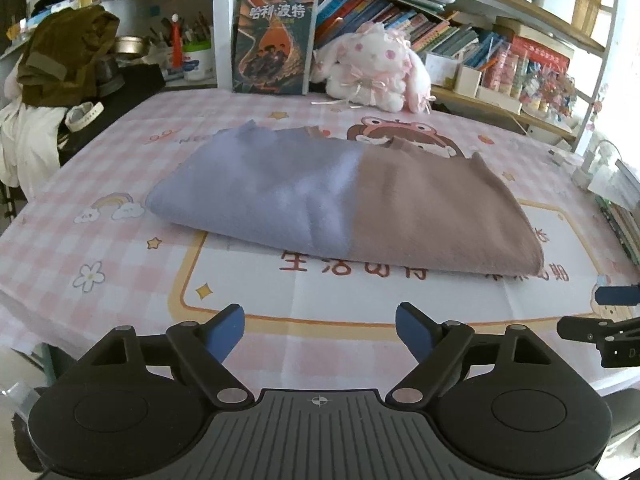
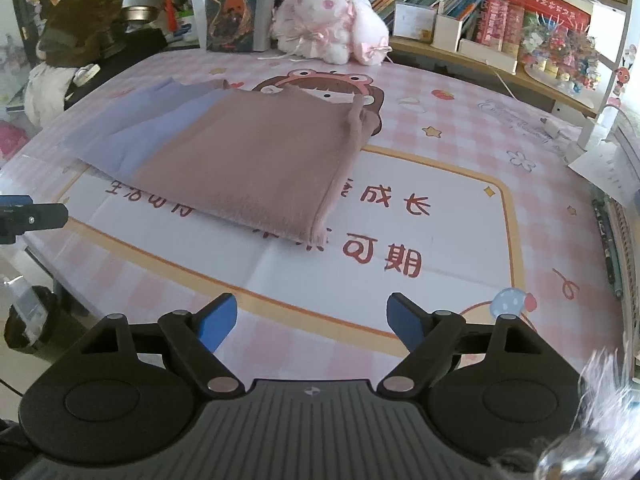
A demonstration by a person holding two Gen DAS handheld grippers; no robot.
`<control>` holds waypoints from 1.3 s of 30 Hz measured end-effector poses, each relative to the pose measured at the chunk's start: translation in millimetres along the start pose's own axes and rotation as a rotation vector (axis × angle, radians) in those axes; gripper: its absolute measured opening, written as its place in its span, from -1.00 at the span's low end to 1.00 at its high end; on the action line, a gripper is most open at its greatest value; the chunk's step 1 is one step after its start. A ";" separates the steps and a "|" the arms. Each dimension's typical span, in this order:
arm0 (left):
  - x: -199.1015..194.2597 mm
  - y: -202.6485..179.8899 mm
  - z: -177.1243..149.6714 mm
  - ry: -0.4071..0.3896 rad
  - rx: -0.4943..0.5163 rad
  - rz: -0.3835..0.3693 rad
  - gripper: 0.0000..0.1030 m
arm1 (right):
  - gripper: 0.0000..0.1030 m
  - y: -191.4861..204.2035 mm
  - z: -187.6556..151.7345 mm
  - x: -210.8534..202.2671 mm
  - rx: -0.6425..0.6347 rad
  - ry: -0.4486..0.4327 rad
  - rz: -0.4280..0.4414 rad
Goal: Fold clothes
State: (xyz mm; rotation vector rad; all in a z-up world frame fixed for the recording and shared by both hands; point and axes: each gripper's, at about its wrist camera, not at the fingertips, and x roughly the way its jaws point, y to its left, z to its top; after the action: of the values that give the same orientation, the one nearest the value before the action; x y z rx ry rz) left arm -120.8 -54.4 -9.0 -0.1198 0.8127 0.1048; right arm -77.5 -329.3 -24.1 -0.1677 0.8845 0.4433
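While both claws hang back off the cloth:
garment (image 1: 344, 196): folded flat mid-table, lilac half left, brown half right, squared for another fold
left gripper (image 1: 320, 330): jaws apart, empty, near front edge
right gripper (image 2: 311, 326): jaws apart, empty
table (image 2: 460, 128): pink mat, bare around garment

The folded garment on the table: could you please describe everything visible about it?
The garment is a soft, fuzzy knit, lilac on its left half and dusty pink-brown on its right. It lies folded flat in a rough rectangle, several layers thick, on the pink checked table cover. Both grippers, left and right, are open and clear of it.
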 end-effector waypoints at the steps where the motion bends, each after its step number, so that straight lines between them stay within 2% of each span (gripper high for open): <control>1: -0.3 -0.6 -0.4 0.001 0.002 0.001 0.69 | 0.58 0.2 -0.7 -0.4 -0.001 0.001 0.004; 5: -1.6 -2.8 -1.8 0.007 0.010 0.007 0.80 | 0.59 1.2 -3.3 -2.0 -0.004 0.004 0.018; 11: -2.0 -5.1 -3.5 0.017 0.022 0.014 0.83 | 0.59 9.1 -0.9 3.1 -0.011 0.016 0.027; 22: 26.3 26.7 12.5 0.053 -0.016 -0.013 0.83 | 0.61 21.2 13.4 21.1 0.017 0.052 -0.017; 26: 34.7 55.0 21.8 0.043 -0.143 -0.063 0.79 | 0.61 23.3 21.9 28.1 0.049 0.058 -0.036; 31: 57.6 106.1 33.6 0.037 -0.463 -0.175 0.47 | 0.61 25.6 32.7 36.5 0.088 0.064 -0.060; 35: 84.2 139.9 36.3 0.046 -0.721 -0.251 0.45 | 0.61 24.5 43.5 40.4 0.128 0.054 -0.084; 39: 106.5 156.9 38.3 0.047 -0.880 -0.282 0.44 | 0.61 21.6 54.0 42.6 0.174 0.044 -0.109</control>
State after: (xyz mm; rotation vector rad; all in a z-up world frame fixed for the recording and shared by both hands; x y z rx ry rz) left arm -42.5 111.3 -70.9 -1.0657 0.7412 0.1883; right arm -25.2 -279.6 -22.5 -0.0661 0.9476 0.2604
